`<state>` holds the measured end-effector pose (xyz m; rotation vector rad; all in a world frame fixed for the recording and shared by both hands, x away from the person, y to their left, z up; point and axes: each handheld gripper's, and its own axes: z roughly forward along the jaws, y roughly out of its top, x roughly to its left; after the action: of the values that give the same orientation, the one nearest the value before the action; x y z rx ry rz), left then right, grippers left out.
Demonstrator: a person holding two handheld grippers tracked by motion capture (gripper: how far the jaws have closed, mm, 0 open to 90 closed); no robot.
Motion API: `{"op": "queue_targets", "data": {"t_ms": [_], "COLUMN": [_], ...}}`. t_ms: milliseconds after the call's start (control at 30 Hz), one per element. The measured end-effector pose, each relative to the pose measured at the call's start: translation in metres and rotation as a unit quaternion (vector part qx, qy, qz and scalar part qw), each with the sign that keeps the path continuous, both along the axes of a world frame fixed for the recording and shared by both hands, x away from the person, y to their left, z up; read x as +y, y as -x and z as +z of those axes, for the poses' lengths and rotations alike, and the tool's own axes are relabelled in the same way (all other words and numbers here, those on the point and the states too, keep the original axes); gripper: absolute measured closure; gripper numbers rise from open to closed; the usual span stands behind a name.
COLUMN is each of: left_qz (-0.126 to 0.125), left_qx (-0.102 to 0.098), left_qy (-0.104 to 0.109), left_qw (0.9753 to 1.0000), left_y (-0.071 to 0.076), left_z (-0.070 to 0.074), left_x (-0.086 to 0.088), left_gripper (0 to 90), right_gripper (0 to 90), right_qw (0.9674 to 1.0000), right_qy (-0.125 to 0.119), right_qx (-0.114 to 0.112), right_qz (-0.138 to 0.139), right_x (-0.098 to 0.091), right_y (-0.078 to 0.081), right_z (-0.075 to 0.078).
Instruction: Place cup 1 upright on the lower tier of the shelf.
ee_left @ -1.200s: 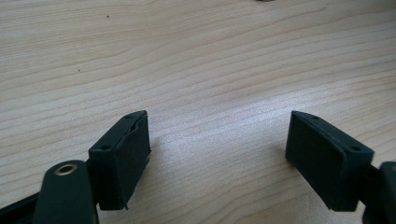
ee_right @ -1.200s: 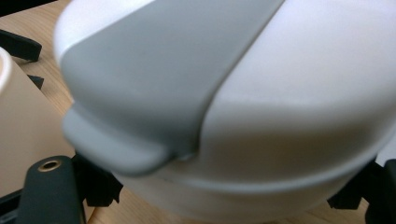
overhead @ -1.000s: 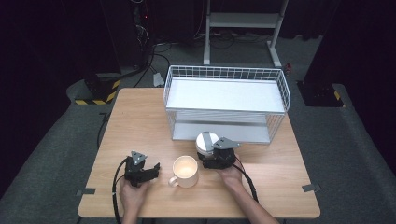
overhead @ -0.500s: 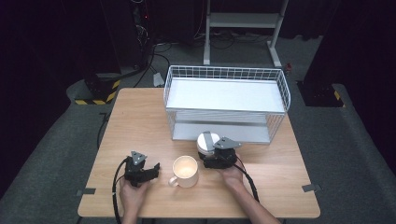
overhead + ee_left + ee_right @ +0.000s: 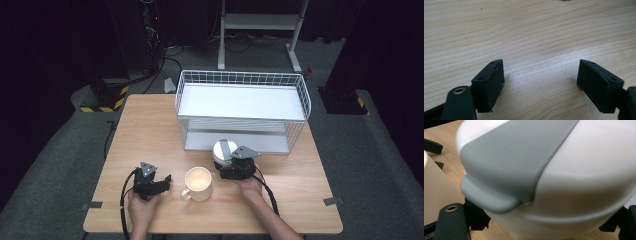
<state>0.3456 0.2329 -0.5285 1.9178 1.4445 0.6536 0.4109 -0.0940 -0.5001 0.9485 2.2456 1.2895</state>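
While the left gripper (image 5: 150, 182) rests low on the near left of the table (image 5: 150, 125) with its jaws spread and only bare wood between them, it holds nothing, and a careless sweep to the right could knock the cream mug (image 5: 198, 183) standing just beside it. To the right of the mug and a little farther off, the right gripper (image 5: 234, 167) has its jaws around the white container with a grey lid strap (image 5: 549, 177), which sits on the table just in front of the wire rack (image 5: 242, 107). The jaws appear to clasp its lower body, but the pads are hidden, so the grip may be shallow. On that rounded wall it could slip or tilt when lifted, and a lift toward the far side risks striking the rack's lower shelf or catching the wire front
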Motion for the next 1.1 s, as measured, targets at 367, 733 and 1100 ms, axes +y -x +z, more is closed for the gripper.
{"op": "queue_targets", "data": {"t_ms": [367,733,1100], "left_qz": [0.000,0.000,0.000], "left_qx": [0.000,0.000,0.000], "left_qy": [0.000,0.000,0.000], "left_qw": [1.0000,1.0000,1.0000], "left_y": [0.000,0.000,0.000], "left_z": [0.000,0.000,0.000], "left_x": [0.000,0.000,0.000], "left_gripper": [22.1,22.1,22.1], "right_gripper": [18.7,18.8,18.8], "right_qw": [1.0000,0.9999,0.9996], "right_qy": [-0.001,0.001,0.000], "right_qx": [0.002,-0.001,-0.006], "right_qz": [-0.008,-0.016,-0.027], "right_x": [-0.007,-0.017,-0.029], "right_y": [-0.003,-0.005,-0.011], "right_z": [0.006,0.012,0.018]}}
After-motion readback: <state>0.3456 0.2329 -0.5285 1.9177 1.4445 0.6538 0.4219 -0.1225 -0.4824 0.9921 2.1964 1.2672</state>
